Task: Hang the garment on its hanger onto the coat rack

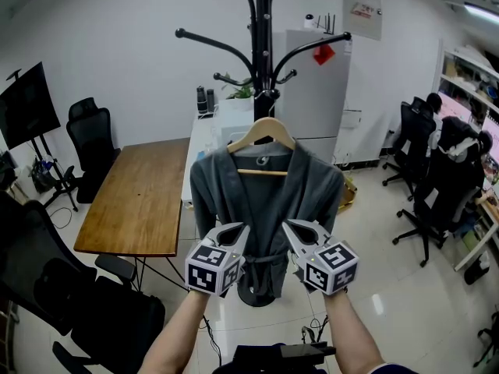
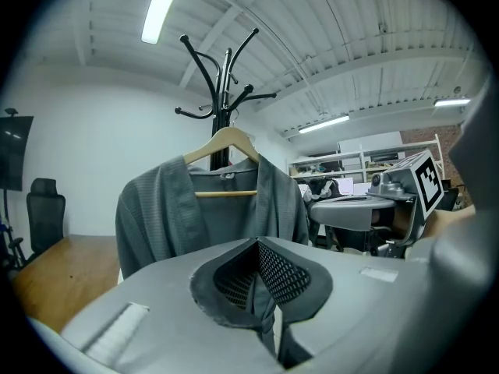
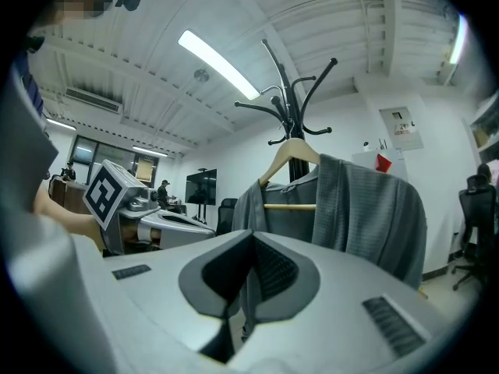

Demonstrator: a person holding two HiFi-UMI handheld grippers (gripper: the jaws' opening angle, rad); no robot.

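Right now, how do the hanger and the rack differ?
The hanger is pale wood; the rack is black. The hanger carries the grey robe; the rack's upper arms look bare. The hanger is a triangle with a crossbar; the rack is an upright pole with curved arms. Shared: both are centred ahead, the hanger's top at the rack's pole.

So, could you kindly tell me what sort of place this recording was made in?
Most likely an office or lab workroom: swivel office chairs, a long wooden table, and a screen on a stand.
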